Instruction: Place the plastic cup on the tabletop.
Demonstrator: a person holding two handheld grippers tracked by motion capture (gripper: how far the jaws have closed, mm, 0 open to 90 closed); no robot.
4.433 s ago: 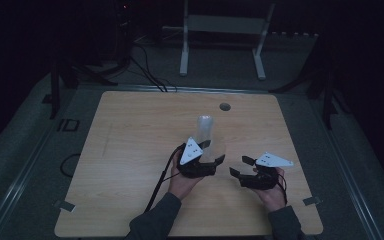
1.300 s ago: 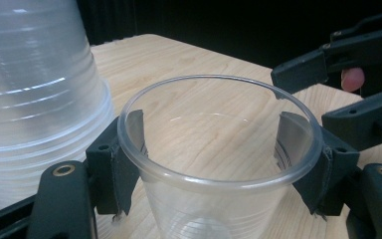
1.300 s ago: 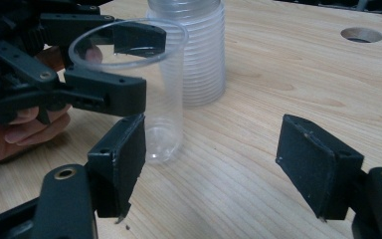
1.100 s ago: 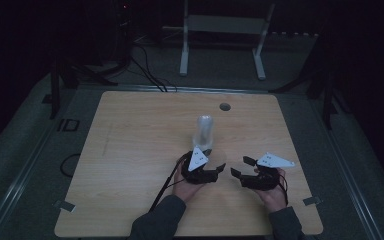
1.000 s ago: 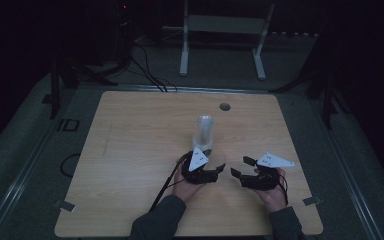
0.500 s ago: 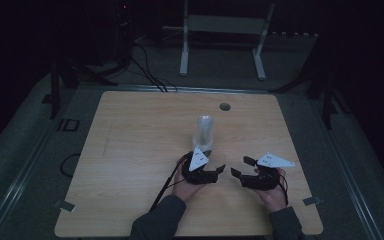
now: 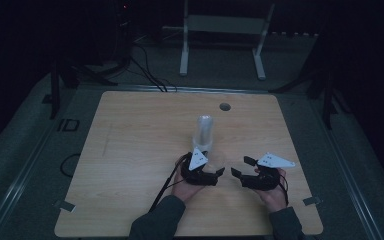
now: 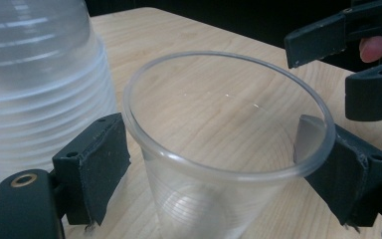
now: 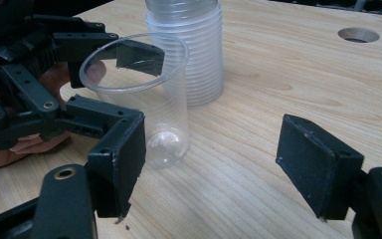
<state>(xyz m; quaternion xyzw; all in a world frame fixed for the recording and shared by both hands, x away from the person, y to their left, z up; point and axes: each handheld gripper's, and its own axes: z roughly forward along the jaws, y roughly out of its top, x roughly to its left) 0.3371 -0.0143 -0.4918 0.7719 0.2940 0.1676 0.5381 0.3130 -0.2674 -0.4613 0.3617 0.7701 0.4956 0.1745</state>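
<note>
A single clear plastic cup stands upright on the wooden table, just in front of a stack of clear cups. My left gripper brackets its rim. Its jaws have just been opening, the cup is between them, and the pads no longer squeeze it. In the right gripper view the same cup stands free beside the stack. My right gripper is open and holds nothing, a short way to the cup's right. The two grippers, left and right, face each other near the table's front.
A round hole pierces the table behind the stack. Cables trail from the left gripper toward the front edge. A white metal frame stands on the floor beyond the table. The room around is dark.
Since the oldest frame my left hand has drawn back a little from the stack toward the front edge. Over the last second neither hand has visibly moved.
</note>
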